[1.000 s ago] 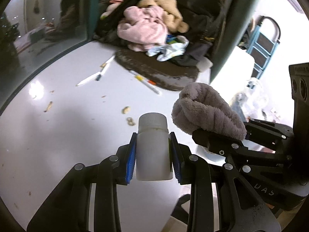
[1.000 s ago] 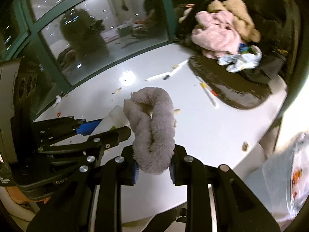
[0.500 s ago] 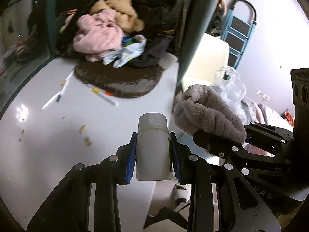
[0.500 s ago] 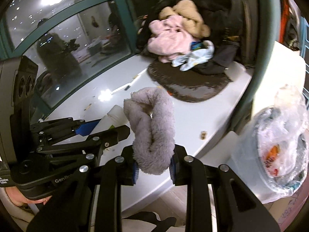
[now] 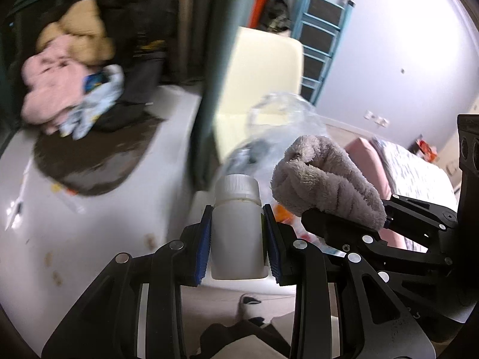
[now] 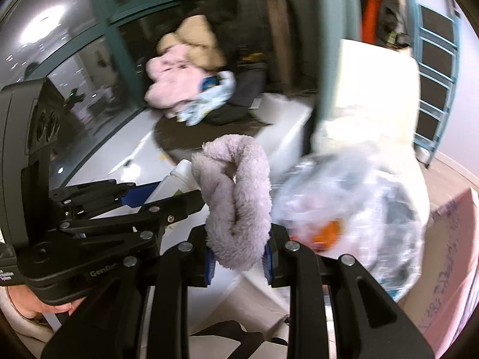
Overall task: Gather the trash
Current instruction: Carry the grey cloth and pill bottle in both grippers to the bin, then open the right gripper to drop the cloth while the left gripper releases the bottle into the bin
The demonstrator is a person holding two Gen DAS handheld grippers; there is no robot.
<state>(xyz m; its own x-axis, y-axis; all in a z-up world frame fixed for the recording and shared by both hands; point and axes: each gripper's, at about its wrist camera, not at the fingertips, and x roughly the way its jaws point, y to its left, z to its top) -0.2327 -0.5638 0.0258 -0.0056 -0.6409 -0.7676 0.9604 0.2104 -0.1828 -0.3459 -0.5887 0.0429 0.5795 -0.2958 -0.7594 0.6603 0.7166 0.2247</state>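
My left gripper (image 5: pixel 238 245) is shut on a white plastic bottle (image 5: pixel 236 227) with a ribbed cap, held upright between the blue pads. My right gripper (image 6: pixel 238 257) is shut on a folded grey fluffy cloth (image 6: pixel 236 197), which also shows at the right of the left wrist view (image 5: pixel 326 185). The left gripper (image 6: pixel 161 194) and the bottle (image 6: pixel 179 176) appear at the left of the right wrist view. A clear plastic trash bag (image 6: pixel 353 209) full of rubbish sits just right of the cloth; in the left wrist view the bag (image 5: pixel 278 125) lies behind the bottle, blurred.
A white table (image 5: pixel 89 224) with crumbs and pens carries a dark mat (image 5: pixel 95 155) and a pile of pink and tan clothes (image 5: pixel 60 89). A teal post (image 5: pixel 215 74), a cream chair (image 5: pixel 263 74), a blue stepladder (image 5: pixel 323 30) and a pink box (image 6: pixel 449 254) stand around.
Both grippers have swung to the right, off the table's edge toward the trash bag, each keeping its hold. The bag has come into close view.
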